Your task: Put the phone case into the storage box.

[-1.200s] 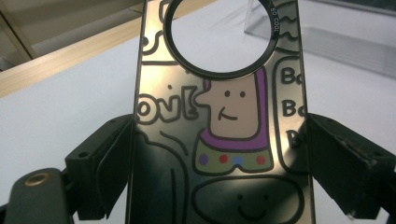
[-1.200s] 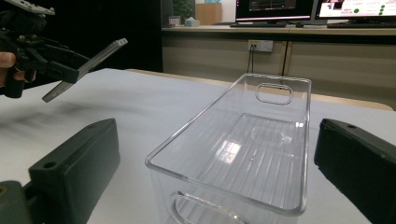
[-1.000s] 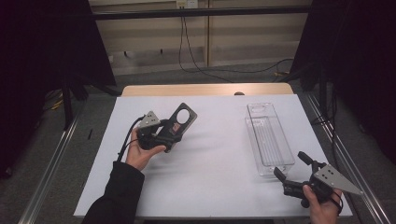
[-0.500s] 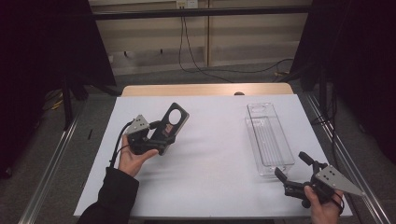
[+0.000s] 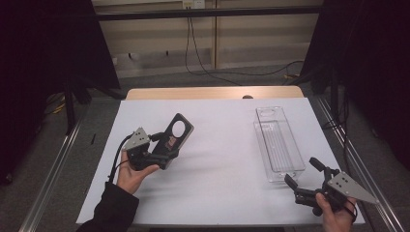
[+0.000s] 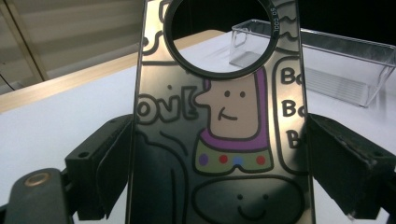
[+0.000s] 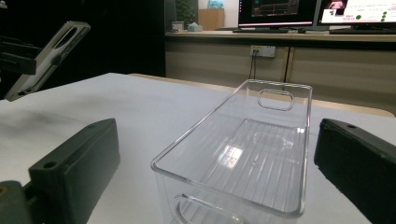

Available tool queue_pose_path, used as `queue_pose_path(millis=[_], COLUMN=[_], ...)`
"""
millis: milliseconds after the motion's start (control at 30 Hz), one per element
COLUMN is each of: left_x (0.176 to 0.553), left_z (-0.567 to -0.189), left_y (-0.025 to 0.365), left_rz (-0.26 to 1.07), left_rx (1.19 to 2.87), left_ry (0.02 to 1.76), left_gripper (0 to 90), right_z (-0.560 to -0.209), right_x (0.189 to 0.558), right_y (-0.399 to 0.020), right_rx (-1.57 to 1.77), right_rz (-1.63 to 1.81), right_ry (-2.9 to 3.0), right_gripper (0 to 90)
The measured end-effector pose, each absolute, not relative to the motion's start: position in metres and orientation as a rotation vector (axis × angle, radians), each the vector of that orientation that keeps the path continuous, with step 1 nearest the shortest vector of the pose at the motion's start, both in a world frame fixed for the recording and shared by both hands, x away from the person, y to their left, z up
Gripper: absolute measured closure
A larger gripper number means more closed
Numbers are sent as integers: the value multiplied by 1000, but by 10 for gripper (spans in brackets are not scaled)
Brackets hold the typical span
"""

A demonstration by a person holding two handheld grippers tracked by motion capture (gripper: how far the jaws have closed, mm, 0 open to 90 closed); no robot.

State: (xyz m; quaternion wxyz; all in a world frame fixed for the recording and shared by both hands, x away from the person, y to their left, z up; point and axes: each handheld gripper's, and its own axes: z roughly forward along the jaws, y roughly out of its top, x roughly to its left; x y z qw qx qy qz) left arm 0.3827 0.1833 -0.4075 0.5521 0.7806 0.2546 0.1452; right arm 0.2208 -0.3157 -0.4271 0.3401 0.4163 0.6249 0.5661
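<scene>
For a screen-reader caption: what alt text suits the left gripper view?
A dark phone case with a round camera hole and cartoon drawings stands upright, clamped by its side edges in the left tool. Behind it, a clear plastic bin sits on the white table.

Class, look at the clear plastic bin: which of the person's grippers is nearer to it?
Right. The right gripper sits open just at the clear plastic bin's near end; the left gripper, gripping a phone case, is across the table.
</scene>
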Motion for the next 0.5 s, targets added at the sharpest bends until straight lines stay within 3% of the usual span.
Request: queue_pose_path(millis=[500], left_x=[354], left_z=[-409], left_y=[178], left_rz=[311], left_rx=[1821], left_ry=[555], left_gripper=[124], right_z=[-421], right_x=[222], right_y=[-306], right_rx=[1027], right_rz=[1486], right_ry=[1668], right_gripper=[0])
